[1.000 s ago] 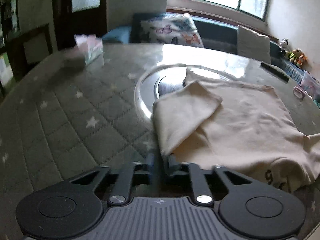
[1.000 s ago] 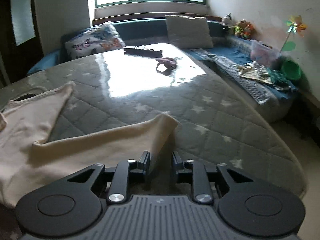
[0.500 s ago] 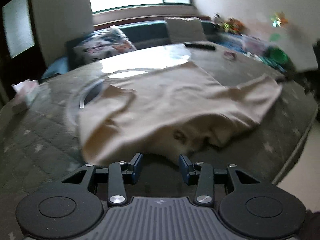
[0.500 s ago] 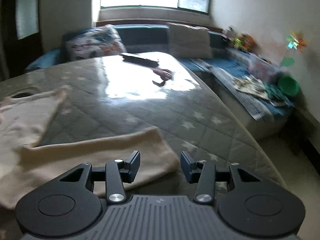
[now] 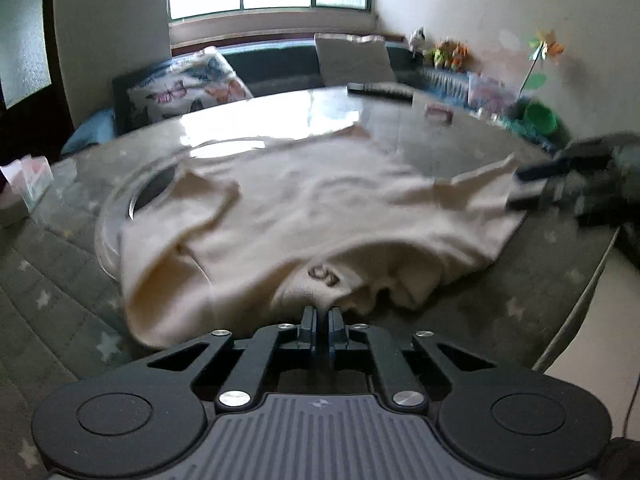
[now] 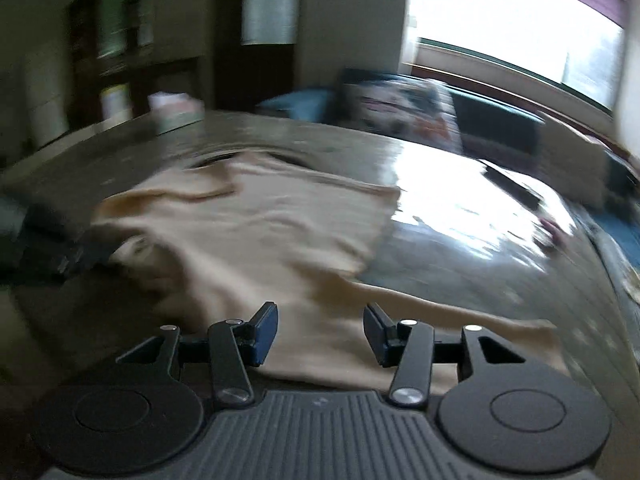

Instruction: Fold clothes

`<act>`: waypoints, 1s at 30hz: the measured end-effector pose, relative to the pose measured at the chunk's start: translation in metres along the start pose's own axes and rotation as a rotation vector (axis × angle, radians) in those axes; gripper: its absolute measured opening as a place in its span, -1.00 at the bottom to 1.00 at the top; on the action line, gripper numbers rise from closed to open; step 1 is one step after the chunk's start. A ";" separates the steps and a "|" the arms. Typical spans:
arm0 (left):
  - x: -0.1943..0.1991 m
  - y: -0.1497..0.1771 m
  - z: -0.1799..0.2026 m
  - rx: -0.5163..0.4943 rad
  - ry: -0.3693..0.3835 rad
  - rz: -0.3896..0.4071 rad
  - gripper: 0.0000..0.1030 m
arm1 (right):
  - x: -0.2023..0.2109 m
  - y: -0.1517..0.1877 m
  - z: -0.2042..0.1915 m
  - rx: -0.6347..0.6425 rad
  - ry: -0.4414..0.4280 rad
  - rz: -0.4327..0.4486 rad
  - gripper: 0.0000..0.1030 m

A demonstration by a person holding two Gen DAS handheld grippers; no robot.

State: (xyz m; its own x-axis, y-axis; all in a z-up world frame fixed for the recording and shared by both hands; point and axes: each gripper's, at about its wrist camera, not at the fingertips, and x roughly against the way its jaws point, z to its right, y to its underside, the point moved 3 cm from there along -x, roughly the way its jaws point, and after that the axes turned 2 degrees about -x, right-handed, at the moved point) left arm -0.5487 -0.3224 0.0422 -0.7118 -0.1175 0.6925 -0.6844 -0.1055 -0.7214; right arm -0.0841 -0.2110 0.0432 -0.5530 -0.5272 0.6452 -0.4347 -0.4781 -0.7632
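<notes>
A cream long-sleeved top [image 5: 304, 216] lies spread on the round quilted table [image 5: 60, 280], with its left sleeve folded in over the body. My left gripper [image 5: 322, 316] is shut on the top's near hem, which bunches up at the fingers. My right gripper [image 6: 320, 330] is open over the top's right sleeve [image 6: 400, 336], with cloth showing between the jaws. It also shows, blurred, at the right of the left wrist view [image 5: 576, 188]. The left gripper shows blurred at the left of the right wrist view [image 6: 52, 248].
A tissue box [image 5: 28, 176] stands at the table's left edge. A dark remote [image 5: 380, 90] and a small pink object [image 5: 438, 112] lie at the far side. A glass turntable rim [image 5: 116, 200] shows beside the top. Cushions and a bench stand behind.
My left gripper let go of the folded sleeve, swung right to the near hem and shut on it. My right gripper opened, left the sleeve end and swung left over the sleeve.
</notes>
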 end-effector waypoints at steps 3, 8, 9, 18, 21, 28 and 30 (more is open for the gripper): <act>0.019 0.001 -0.035 0.010 0.008 0.031 -0.91 | -0.003 -0.003 -0.031 0.105 -0.076 -0.002 -0.07; 0.016 0.000 -0.078 0.008 0.000 0.027 -0.88 | -0.013 0.003 -0.075 0.251 -0.178 -0.020 -0.14; 0.014 -0.001 -0.086 0.006 0.003 0.026 -0.87 | -0.018 0.005 -0.083 0.272 -0.184 -0.029 -0.17; -0.065 -0.063 -0.173 -0.043 0.043 0.046 -0.87 | -0.041 0.017 -0.097 0.328 -0.202 -0.071 -0.83; -0.102 -0.076 -0.186 -0.065 0.087 0.020 -0.84 | -0.030 0.027 -0.101 0.382 -0.230 -0.089 -0.82; -0.159 -0.083 -0.199 -0.163 0.167 -0.019 -0.84 | -0.006 0.014 -0.080 0.283 -0.294 -0.064 -0.79; -0.160 -0.086 -0.208 -0.182 0.186 -0.010 -0.83 | -0.008 0.006 -0.073 0.246 -0.267 -0.042 -0.79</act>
State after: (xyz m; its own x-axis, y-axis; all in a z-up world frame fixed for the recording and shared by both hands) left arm -0.4092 -0.0890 -0.0054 -0.7100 0.0678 0.7009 -0.6969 0.0757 -0.7132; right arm -0.1337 -0.1580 0.0308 -0.3191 -0.6527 0.6872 -0.2513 -0.6409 -0.7254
